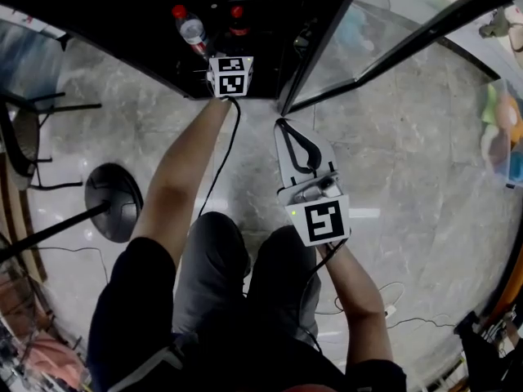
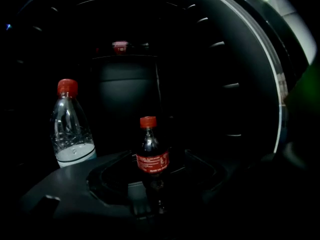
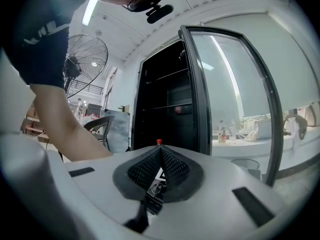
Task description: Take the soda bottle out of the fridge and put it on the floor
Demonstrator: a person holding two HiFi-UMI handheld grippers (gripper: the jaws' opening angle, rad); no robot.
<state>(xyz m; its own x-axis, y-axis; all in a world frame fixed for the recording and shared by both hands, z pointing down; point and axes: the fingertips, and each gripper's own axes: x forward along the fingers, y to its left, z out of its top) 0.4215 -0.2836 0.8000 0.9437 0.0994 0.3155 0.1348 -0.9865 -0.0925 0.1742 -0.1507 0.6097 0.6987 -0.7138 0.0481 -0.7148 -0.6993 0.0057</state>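
A small dark soda bottle [image 2: 152,153] with a red cap and red label stands on the dark fridge shelf [image 2: 75,181]; in the head view its cap [image 1: 237,12] shows just past the left gripper's marker cube [image 1: 230,76]. My left gripper [image 2: 152,184] reaches into the fridge, its jaws spread wide on either side of the bottle's base, and neither pad visibly presses on it. The right gripper [image 1: 283,126] hangs over the floor in front of the fridge, pads [image 3: 159,156] closed together, holding nothing.
A clear water bottle [image 2: 71,126] with a red cap stands left of the soda bottle [image 1: 191,29]. The glass fridge door [image 1: 384,39] stands open to the right. A fan's round base [image 1: 114,201] sits on the marble floor at the left, beside a chair [image 1: 20,137].
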